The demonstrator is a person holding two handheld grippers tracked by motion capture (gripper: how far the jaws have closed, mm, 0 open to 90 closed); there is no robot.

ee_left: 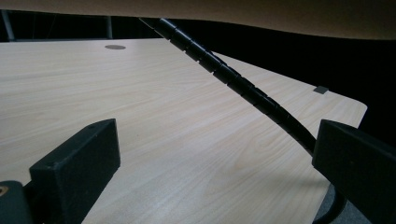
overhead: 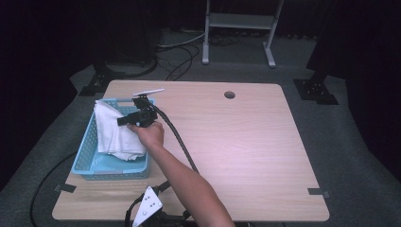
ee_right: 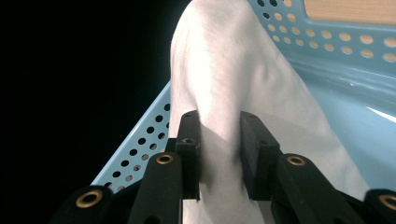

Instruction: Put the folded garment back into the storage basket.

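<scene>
A white cloth [overhead: 116, 135] lies bunched in a light blue perforated basket [overhead: 87, 161] at the table's left side. The person's right arm reaches across to it, and my right gripper [overhead: 123, 121] hovers over the basket, pointing left. In the right gripper view, my right gripper [ee_right: 218, 122] is shut on a raised fold of the cloth [ee_right: 233, 70], with the basket wall [ee_right: 140, 144] behind. My left gripper [overhead: 147, 210] rests at the table's front edge. Its jaws stand wide apart in the left gripper view [ee_left: 219, 140], with bare tabletop between them.
A black ribbed cable [overhead: 179, 137] trails from the right gripper across the wooden table [overhead: 246, 151] and passes in front of the left gripper [ee_left: 233, 79]. A round hole [overhead: 230, 94] sits near the far edge. A metal stand [overhead: 239, 21] is on the floor behind.
</scene>
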